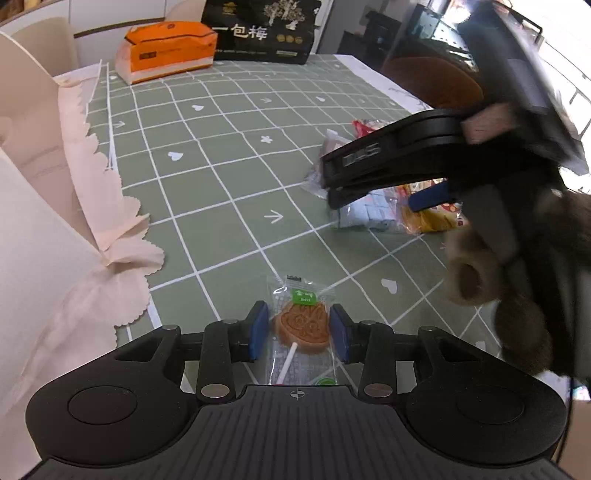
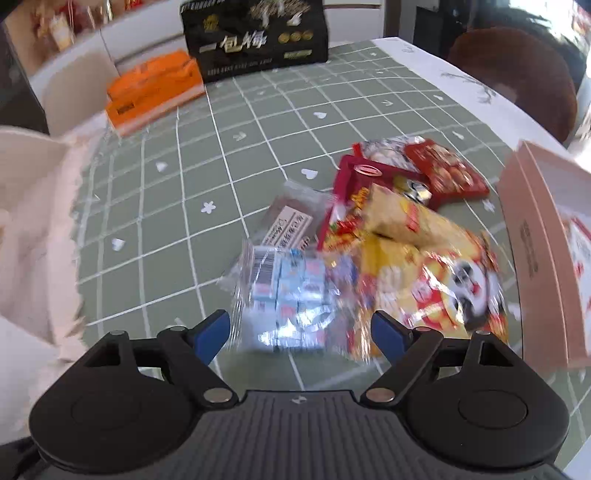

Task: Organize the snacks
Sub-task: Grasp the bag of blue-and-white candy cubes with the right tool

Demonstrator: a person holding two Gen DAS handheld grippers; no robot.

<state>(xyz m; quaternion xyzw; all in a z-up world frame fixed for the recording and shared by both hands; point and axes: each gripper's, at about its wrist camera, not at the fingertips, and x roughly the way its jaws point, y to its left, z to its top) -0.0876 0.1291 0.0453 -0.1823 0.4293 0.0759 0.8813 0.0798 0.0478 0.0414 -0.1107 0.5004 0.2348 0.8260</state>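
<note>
My left gripper (image 1: 300, 329) is shut on a brown lollipop (image 1: 303, 325) in a clear wrapper with a green label, its blue pads (image 1: 258, 328) pressing the wrapper's sides just above the green checked tablecloth (image 1: 221, 184). My right gripper (image 2: 300, 332) stands open over a clear bag of blue-and-white candies (image 2: 291, 291), and the pads do not touch the bag. Beside that bag lie a yellow panda snack bag (image 2: 443, 280), red packets (image 2: 447, 173) and a brown packet (image 2: 291, 218). From the left wrist, the right gripper (image 1: 380, 195) hangs over this pile (image 1: 369, 214).
An orange tissue pack (image 1: 166, 51) and a tall black bag (image 1: 262, 29) stand at the table's far edge. A pale pink paper bag (image 1: 55, 229) rises at the left. A cardboard box (image 2: 546, 236) sits at the right, a brown chair (image 2: 517, 74) beyond it. A fuzzy-sleeved hand (image 1: 517, 266) holds the right gripper.
</note>
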